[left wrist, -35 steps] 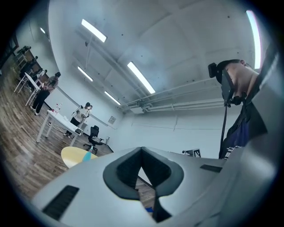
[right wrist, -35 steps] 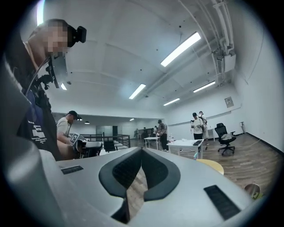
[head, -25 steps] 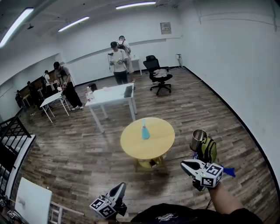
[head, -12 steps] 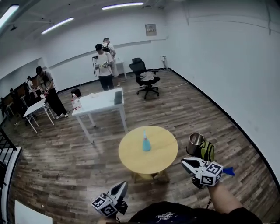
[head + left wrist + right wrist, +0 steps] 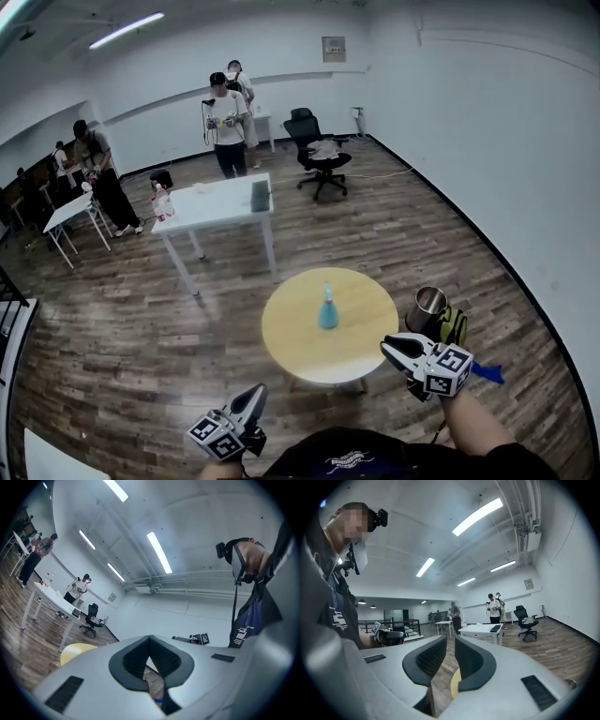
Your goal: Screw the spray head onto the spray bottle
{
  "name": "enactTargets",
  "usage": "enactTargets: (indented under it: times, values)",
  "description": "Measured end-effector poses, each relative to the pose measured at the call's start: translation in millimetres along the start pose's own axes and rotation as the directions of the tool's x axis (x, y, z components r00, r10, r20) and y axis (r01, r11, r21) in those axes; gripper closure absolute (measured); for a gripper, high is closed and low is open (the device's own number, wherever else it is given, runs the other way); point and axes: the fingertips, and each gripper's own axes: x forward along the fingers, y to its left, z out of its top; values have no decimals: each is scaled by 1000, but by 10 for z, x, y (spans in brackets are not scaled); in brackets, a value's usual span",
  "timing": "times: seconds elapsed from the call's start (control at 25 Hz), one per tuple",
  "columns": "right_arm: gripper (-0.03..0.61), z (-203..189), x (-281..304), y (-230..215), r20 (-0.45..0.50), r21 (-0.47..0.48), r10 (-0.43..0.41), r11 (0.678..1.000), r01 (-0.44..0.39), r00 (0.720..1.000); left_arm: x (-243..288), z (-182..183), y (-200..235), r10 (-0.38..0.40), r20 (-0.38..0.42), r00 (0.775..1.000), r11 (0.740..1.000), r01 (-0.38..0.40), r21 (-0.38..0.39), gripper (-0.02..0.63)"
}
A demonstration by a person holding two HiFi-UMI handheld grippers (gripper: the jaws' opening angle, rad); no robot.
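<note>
The round bench [image 5: 291,330] has a pale yellow, wood-look top, matt and smooth. On it the spray bottle [image 5: 327,312] is translucent teal plastic. The floor [image 5: 141,319] is dark wood plank with a dull sheen, and streaks of grain show. A cup [image 5: 427,304] is bright polished metal. The left tool [image 5: 149,639] has a matt pale-grey plastic shell; its pads [image 5: 166,659] are dark and finely ribbed — rubbery in look.

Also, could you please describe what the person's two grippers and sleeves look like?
Both the left gripper and right gripper have pale grey shells, dark ribbed tongs and a cube of black-and-white square markers. The right's tongs have just been opening, nothing between them. The shirt is dark.
</note>
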Motion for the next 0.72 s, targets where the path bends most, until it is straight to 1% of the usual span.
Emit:
enactTargets:
  times: [0.16, 0.32, 0.4, 0.48, 0.52, 0.56, 0.6, 0.68, 0.72]
  values:
    - [509, -68, 313, -586, -1, -2, 37, 999, -37, 999, 459, -48, 267, 40, -7, 999, 999, -40, 11, 607]
    - [494, -143, 617, -1463, -12, 13, 70, 997, -70, 997, 1180, -33, 531, 99, 3, 995, 994, -99, 36, 607]
    - [491, -144, 786, -1897, -41, -5, 90, 996, -90, 995, 1597, -32, 657, 134, 14, 991, 991, -134, 21, 607]
    - [485, -179, 955, -2340, -92, -28, 139, 989, -142, 986, 2088, -79, 768, 153, 21, 988, 988, -154, 15, 607]
    - [455, -222, 1036, -2572, -116, -25, 183, 982, -187, 976, 2363, -105, 836, 160, 24, 987, 987, -161, 19, 607]
    - [379, -247, 1116, -2792, -129, -3, 231, 972, -233, 964, 2638, -119, 914, 169, 27, 985, 985, -170, 24, 607]
    - [359, -244, 1195, -2991, -128, 30, 274, 962, -272, 953, 2894, -122, 993, 178, 29, 984, 984, -178, 25, 607]
    - [359, -211, 1324, -3300, -110, 97, 341, 938, -332, 933, 3312, -124, 1121, 189, 20, 982, 982, -190, 25, 607]
    - [320, -200, 1362, -3403, -102, 128, 377, 923, -363, 921, 3473, -134, 1168, 191, 10, 981, 981, -192, 26, 607]
